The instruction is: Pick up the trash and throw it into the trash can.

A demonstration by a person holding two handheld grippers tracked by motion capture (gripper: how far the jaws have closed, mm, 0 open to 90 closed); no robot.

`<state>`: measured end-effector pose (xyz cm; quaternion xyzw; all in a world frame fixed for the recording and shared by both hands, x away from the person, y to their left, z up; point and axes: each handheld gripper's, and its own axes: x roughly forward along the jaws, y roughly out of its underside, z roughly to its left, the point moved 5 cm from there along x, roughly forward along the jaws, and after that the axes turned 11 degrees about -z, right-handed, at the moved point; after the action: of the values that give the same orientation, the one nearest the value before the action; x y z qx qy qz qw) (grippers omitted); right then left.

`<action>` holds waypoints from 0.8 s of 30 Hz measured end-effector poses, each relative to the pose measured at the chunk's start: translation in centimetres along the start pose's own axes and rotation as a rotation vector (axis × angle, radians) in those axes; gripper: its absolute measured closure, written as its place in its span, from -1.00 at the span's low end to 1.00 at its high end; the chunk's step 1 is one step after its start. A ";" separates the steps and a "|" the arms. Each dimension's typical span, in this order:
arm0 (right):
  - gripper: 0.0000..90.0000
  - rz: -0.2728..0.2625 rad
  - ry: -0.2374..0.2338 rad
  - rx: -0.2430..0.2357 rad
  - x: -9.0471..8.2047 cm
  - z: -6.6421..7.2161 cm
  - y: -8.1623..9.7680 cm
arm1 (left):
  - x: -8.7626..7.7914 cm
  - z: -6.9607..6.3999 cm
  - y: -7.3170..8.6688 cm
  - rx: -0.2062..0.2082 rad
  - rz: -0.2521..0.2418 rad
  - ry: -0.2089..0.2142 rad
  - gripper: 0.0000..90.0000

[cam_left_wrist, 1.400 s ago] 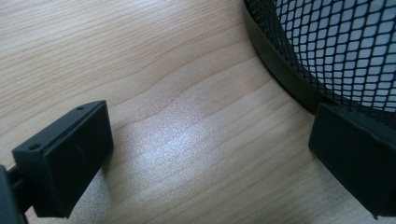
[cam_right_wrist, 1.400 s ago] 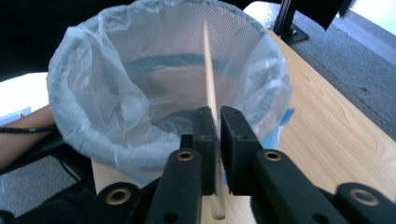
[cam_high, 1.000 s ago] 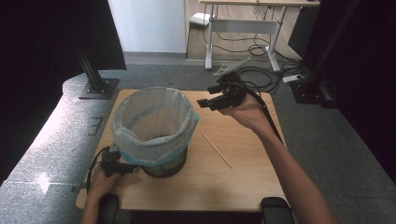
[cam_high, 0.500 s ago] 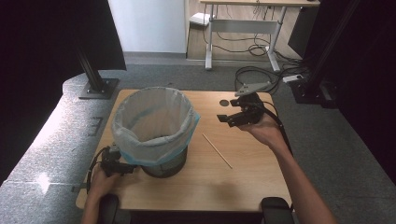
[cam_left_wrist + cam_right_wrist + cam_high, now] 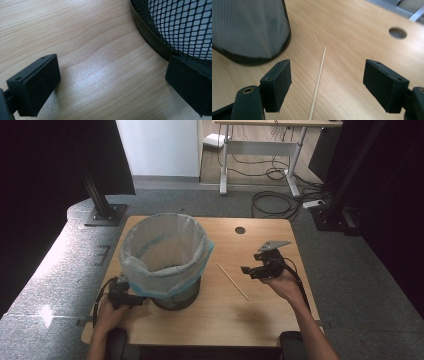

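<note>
1. The left gripper [image 5: 131,298] is sitting on the bench [image 5: 260,320], jaws spread wide, right beside the mesh bin [image 5: 167,265].
2. The thin wooden stick [image 5: 232,281] is lying flat on the bench between the bin and the right gripper [image 5: 243,270].
3. The right gripper is hanging over the stick, jaws spread, holding nothing.

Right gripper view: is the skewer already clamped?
No, the right hand-held gripper stands open, the wooden skewer lying on the table between its pads, untouched.

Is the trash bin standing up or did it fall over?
Standing up. The mesh trash bin sits on its base on the table, its bag-lined opening facing up.
</note>
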<state>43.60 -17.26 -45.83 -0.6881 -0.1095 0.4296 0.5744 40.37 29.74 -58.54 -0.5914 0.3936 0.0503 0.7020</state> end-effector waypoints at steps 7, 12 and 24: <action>-0.48 0.037 0.021 0.011 1.3 0.1 3.6 | 0.0 0.0 0.0 -0.002 -0.002 -0.001 -1.00; -0.41 0.067 0.013 0.049 2.4 0.4 6.8 | 0.0 0.0 0.0 0.004 0.002 0.000 -1.00; -0.11 0.137 0.001 0.027 4.3 1.9 10.4 | 0.0 0.0 0.0 -0.002 -0.003 -0.001 -1.00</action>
<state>41.28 -16.42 -57.00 -0.6865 -0.0562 0.4690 0.5529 40.38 29.72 -58.54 -0.5929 0.3922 0.0499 0.7016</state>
